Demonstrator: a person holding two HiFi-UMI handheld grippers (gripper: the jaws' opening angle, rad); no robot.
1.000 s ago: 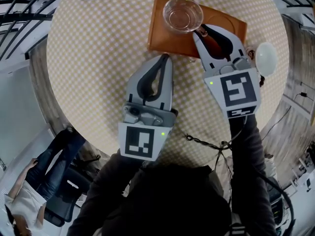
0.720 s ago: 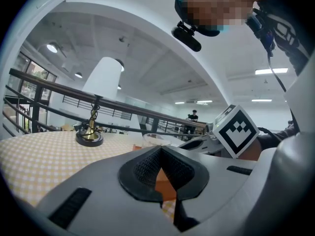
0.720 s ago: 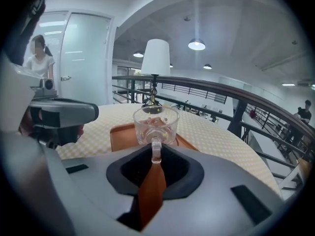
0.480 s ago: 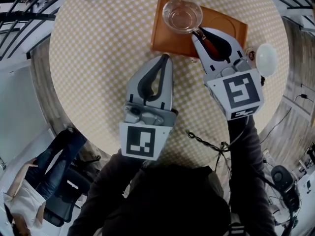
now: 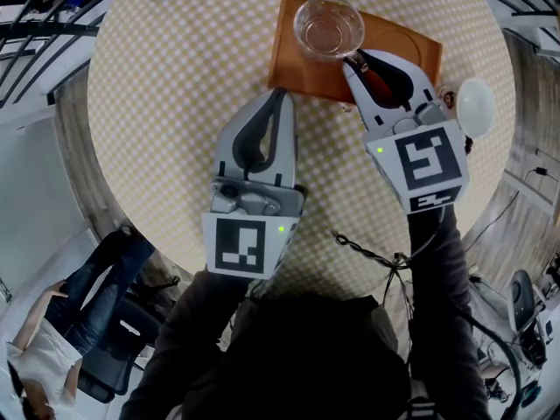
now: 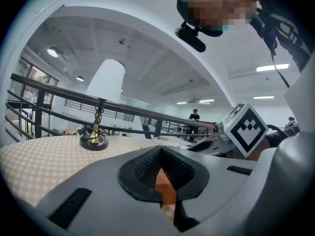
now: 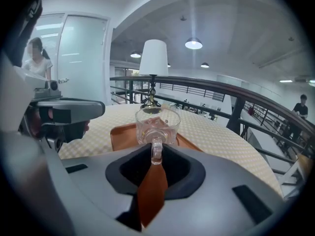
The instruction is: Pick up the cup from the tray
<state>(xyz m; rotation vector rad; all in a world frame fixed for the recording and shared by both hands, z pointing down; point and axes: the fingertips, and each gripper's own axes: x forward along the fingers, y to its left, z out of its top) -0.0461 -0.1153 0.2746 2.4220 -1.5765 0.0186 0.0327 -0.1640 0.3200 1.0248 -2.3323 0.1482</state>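
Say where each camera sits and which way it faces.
Head view: on the person's head, steeply down at the table; left gripper, right gripper, sleeves show.
Left gripper view: on that gripper, level toward the lamp; shut jaws.
Right gripper view: likewise, toward the glass cup; jaws just closed on its handle.
Shared with head view: tray.

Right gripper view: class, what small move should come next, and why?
Probably lift the right gripper straight up: its jaws have just been closing and now pinch the handle of the cup, which stands on the tray.
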